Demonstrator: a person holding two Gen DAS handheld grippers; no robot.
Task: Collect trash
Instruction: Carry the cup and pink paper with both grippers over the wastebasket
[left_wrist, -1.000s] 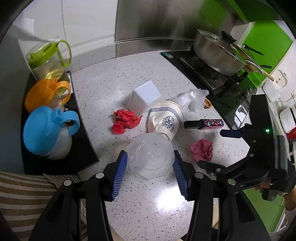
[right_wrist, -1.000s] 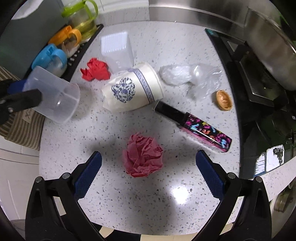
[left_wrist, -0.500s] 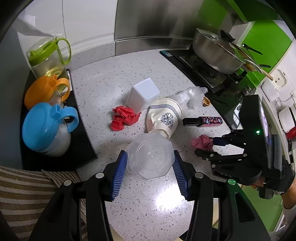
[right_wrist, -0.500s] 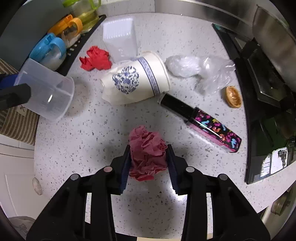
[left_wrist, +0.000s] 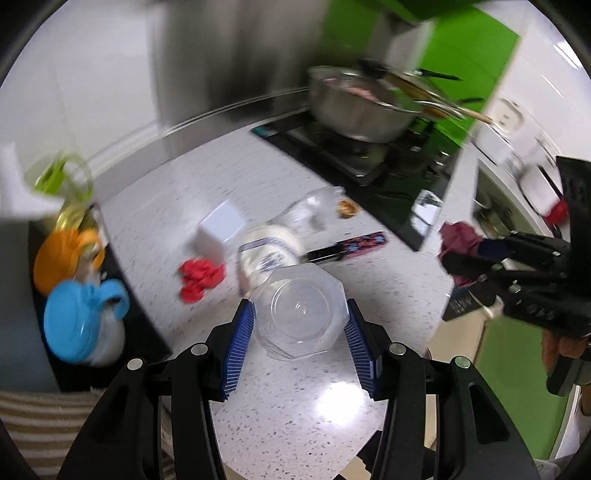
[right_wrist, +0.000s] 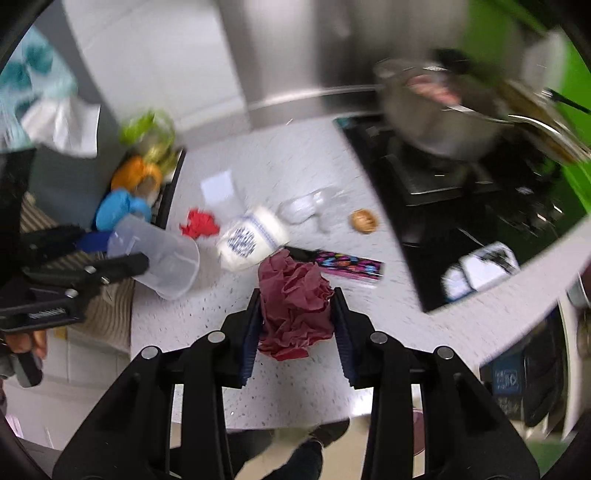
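Note:
My left gripper (left_wrist: 299, 328) is shut on a clear plastic cup (left_wrist: 300, 320) and holds it above the counter; the cup also shows in the right wrist view (right_wrist: 162, 266). My right gripper (right_wrist: 295, 314) is shut on a crumpled dark pink paper wad (right_wrist: 293, 306), lifted off the counter; the wad shows at the right of the left wrist view (left_wrist: 460, 240). On the white speckled counter (left_wrist: 295, 398) lie a red paper wad (left_wrist: 199, 275), a blue-patterned paper cup (left_wrist: 266, 251) on its side, a clear plastic bag (left_wrist: 310, 206), a colourful tube (left_wrist: 354, 245) and a nut shell (left_wrist: 347, 208).
A white box (left_wrist: 221, 227) stands near the red wad. Green, orange and blue lidded jugs (left_wrist: 79, 325) sit on a black tray at the left. A steel pan (left_wrist: 362, 110) sits on the black stove at the back right. The counter's front edge is close below both grippers.
My right gripper closed on the pink wad, lifted it off the counter and pulled back. Both views have tilted up and are blurred with motion. The left gripper still holds the cup.

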